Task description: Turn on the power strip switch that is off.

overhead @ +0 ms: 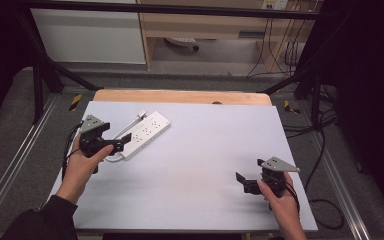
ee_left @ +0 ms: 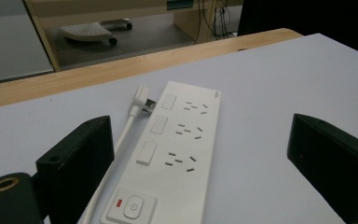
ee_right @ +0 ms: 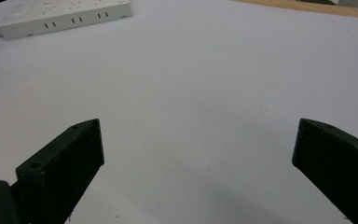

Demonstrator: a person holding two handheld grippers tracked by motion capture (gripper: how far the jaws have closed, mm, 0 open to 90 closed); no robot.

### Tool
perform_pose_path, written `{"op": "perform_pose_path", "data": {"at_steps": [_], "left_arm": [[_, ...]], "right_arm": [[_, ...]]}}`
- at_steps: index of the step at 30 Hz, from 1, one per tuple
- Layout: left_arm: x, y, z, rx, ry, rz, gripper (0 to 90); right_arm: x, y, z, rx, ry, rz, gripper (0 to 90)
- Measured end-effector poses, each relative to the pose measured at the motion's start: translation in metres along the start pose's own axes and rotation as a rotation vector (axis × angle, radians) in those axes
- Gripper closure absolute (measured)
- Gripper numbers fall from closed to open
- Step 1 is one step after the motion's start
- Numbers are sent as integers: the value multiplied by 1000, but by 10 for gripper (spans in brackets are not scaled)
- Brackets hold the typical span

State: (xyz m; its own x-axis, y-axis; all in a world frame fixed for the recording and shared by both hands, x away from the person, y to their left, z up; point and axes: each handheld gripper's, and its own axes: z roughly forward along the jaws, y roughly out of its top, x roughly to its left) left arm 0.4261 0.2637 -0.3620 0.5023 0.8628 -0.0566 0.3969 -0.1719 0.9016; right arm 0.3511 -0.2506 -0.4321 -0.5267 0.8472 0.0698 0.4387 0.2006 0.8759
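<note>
The white power strip [ee_left: 175, 154] carries a red-marked switch, grey slots and, seemingly, a white cord [ee_left: 121, 154].

The high view looks forward and down from above the person's side, taking in the whole pale grey table top [overhead: 200, 165] from some way off. The left gripper view sits low and close, facing along a white plastic power strip with a cord [ee_left: 177, 149] toward the wooden far edge. The right gripper view skims bare table, catching that strip [ee_right: 65, 16] farther off, so all three share it
</note>
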Motion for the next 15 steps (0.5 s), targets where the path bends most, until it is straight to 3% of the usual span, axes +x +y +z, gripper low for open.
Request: {"op": "perform_pose_path", "data": {"at_steps": [6,15], "left_arm": [[12,5,10,6,17,-28,75],[19,16,22,9,36,-25,81]], "right_arm": [[1,1,0,-3,2,-1,27],[2,1,1,2,5,-1,26]]}}
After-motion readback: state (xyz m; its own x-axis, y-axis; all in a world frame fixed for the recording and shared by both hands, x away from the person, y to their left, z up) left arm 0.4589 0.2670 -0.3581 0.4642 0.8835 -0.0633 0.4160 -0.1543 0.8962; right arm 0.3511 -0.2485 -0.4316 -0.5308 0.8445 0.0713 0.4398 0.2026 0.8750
